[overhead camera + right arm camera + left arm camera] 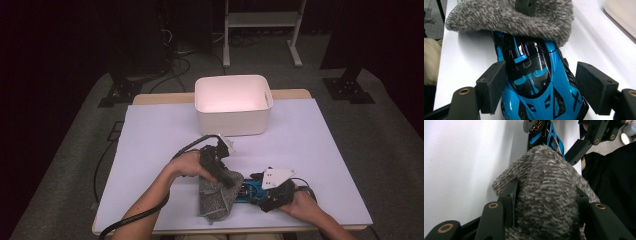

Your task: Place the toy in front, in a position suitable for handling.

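A blue and black toy car (pixel 534 100) lies on the white table near its front edge, seen from above as the car (pixel 247 191). My right gripper (pixel 539 85) is shut on the car's sides. A fluffy grey cloth (pixel 215 197) is draped over the car's far end and hides it. In the left gripper view the cloth (pixel 546 190) bulges between the jaws of my left gripper (pixel 545 200), which stand apart around it, open. The car (pixel 546 135) sticks out beyond the cloth there. My left gripper (pixel 227 180) comes down onto the cloth from above left.
A white open bin (pixel 232 105) stands at the back centre of the white tabletop (pixel 165 135). Cables trail from both grippers off the table's front. A white frame (pixel 260 30) and dark stands are on the floor behind.
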### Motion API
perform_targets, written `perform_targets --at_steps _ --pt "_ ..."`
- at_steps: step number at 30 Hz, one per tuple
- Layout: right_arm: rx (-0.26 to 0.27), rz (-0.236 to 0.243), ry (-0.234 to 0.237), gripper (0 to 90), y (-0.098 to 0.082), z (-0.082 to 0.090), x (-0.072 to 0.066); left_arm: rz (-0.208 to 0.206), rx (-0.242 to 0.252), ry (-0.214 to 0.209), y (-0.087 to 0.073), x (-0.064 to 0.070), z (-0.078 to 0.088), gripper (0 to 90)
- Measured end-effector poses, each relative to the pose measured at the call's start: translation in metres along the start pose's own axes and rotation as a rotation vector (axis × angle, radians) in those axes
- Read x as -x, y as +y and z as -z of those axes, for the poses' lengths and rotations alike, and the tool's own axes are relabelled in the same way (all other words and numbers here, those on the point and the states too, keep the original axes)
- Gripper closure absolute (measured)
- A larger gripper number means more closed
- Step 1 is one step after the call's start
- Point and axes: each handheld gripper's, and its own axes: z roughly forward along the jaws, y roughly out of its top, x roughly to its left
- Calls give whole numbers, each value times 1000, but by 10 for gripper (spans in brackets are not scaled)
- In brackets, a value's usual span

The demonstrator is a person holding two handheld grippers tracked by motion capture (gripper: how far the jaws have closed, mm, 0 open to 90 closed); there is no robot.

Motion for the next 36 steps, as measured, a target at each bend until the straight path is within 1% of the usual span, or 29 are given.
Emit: perform_targets --at_steps 2,3,4,5,6,7,8,10,11,12,13,15,16,17,18,19,20,21,23,24,25,26,27,28,30,33,36 --pt "-3 -9 23 246 0 2 3 -21 -1 24 0 5 1 528" --pt "3 -28 45 247 0 3 6 -37 2 37 0 9 1 530" --pt "8 -66 88 256 0 5 11 -46 6 48 0 14 2 537" --pt "11 -94 120 286 -1 6 16 -56 7 58 0 16 3 542" --pt "2 -118 138 294 -1 6 19 -72 4 70 0 20 3 544" --pt "-21 -143 167 287 -2 5 23 -91 -5 93 0 25 3 545" --pt "-50 -168 214 289 -4 1 26 -97 -8 106 1 29 3 545" --pt "-53 -192 263 324 -7 -2 27 -131 -17 133 1 36 3 545" --pt "-50 -193 303 375 -9 -5 25 -126 -12 142 1 40 3 548" --pt "-41 -191 322 400 -9 -8 24 -132 -14 150 1 41 3 550" --pt "-38 -193 332 404 -9 -9 23 -144 -17 153 1 45 4 551" --pt "-22 -190 376 461 -7 -11 22 -149 -13 149 0 49 4 559" --pt "-23 -188 386 473 -5 -11 22 -150 -12 152 -1 52 5 561" --pt "-29 -175 396 498 -4 -12 21 -153 -6 144 -2 53 5 563" --pt "-37 -159 420 545 -2 -13 20 -147 0 132 -3 54 6 571" --pt "-41 -147 440 560 -1 -14 18 -144 5 122 -4 54 7 585" --pt "-40 -118 429 569 0 -15 15 -142 17 116 -6 56 8 595" --pt "-44 -93 429 578 2 -14 12 -145 24 118 -8 57 9 612" --pt "-38 -65 411 579 2 -13 9 -142 41 118 -10 59 10 632" --pt "-33 -49 401 580 2 -13 7 -145 41 120 -10 59 11 647" --pt "-35 -36 391 581 2 -13 6 -147 49 128 -11 60 12 673" --pt "-35 -33 384 581 3 -12 4 -153 48 139 -11 60 14 701" --pt "-29 -24 379 581 4 -12 4 -160 44 151 -11 61 15 710" --pt "-21 -25 375 581 4 -11 5 -161 49 166 -10 62 16 720" --pt "-17 -18 356 582 7 -10 6 -168 51 189 -9 63 22 733" --pt "9 -13 331 582 14 -10 12 -175 61 232 -4 63 34 736" --pt "33 8 290 581 22 -9 21 -180 60 284 1 62 44 735"
